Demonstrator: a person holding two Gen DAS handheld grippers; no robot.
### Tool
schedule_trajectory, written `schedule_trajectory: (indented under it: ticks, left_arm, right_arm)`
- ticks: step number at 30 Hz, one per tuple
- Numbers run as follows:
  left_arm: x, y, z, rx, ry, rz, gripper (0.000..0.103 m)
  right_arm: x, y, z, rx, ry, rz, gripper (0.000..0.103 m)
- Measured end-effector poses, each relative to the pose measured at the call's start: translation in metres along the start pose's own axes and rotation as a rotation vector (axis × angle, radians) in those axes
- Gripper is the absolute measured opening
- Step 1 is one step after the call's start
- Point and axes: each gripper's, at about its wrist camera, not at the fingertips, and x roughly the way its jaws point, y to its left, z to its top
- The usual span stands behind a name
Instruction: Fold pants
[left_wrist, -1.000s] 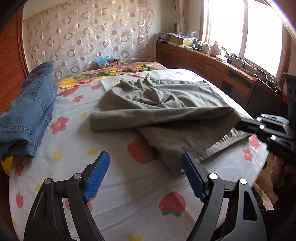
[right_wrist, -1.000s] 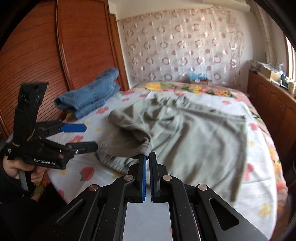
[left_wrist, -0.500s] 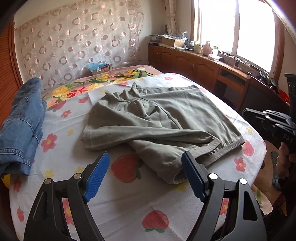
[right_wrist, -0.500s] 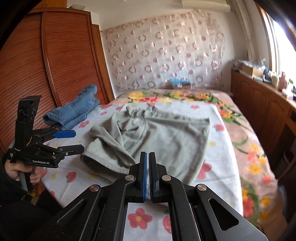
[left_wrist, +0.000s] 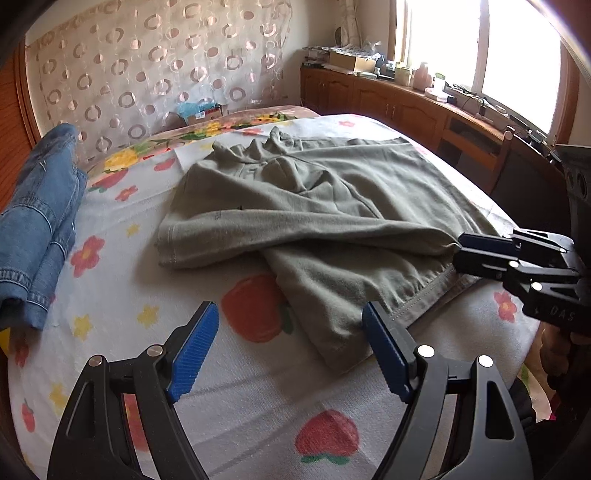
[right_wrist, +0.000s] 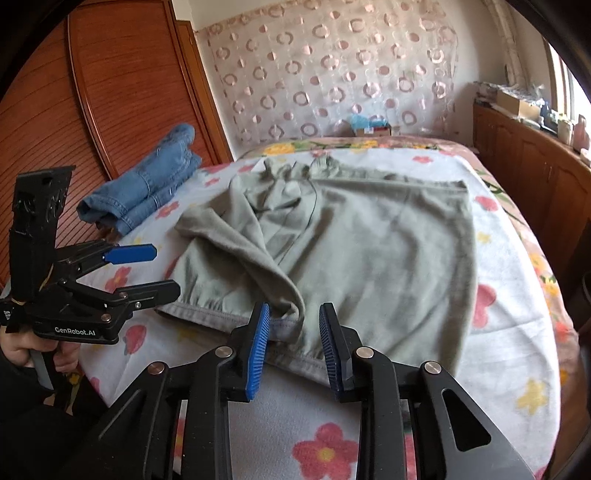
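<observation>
Grey-green pants (left_wrist: 317, 206) lie spread on the flowered bed sheet (left_wrist: 110, 288), one leg folded across the other; they also show in the right wrist view (right_wrist: 369, 240). My left gripper (left_wrist: 288, 350) is open and empty, just short of the pants' near cuff. It shows from the side in the right wrist view (right_wrist: 147, 269). My right gripper (right_wrist: 293, 347) is open, its blue pads on either side of a fold of the near hem, not closed on it. In the left wrist view it (left_wrist: 461, 251) touches the folded leg's tip.
Folded blue jeans (left_wrist: 37, 221) lie at the bed's left edge, also in the right wrist view (right_wrist: 147, 184). A wooden wardrobe (right_wrist: 110, 92) stands to the left, wooden cabinets (left_wrist: 406, 107) under the window to the right. A curtain (left_wrist: 147, 74) hangs behind the bed.
My right gripper was shut and is now open at the pants' near hem. It dropped the folded leg onto the pants. The left gripper stayed open.
</observation>
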Motion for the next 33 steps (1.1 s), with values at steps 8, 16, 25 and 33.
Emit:
schedule_trajectory:
  ticks: [8, 16, 25, 33]
  left_arm:
    - [-0.016, 0.000, 0.005, -0.014, -0.055, -0.008, 0.081]
    - [-0.027, -0.009, 0.019, 0.006, -0.096, -0.020, 0.081]
    - [-0.014, -0.022, 0.025, 0.032, -0.070, -0.036, 0.081]
    - [-0.005, -0.024, 0.022, 0.035, -0.047, -0.041, 0.081]
  right_arm:
    - [-0.006, -0.005, 0.011, -0.021, -0.048, 0.045, 0.008]
    - [-0.053, -0.021, 0.015, -0.042, -0.152, 0.004, 0.008]
    - [-0.074, -0.035, -0.007, -0.029, -0.143, -0.061, 0.008]
    - [-0.077, -0.044, -0.023, 0.018, -0.083, -0.094, 0.008]
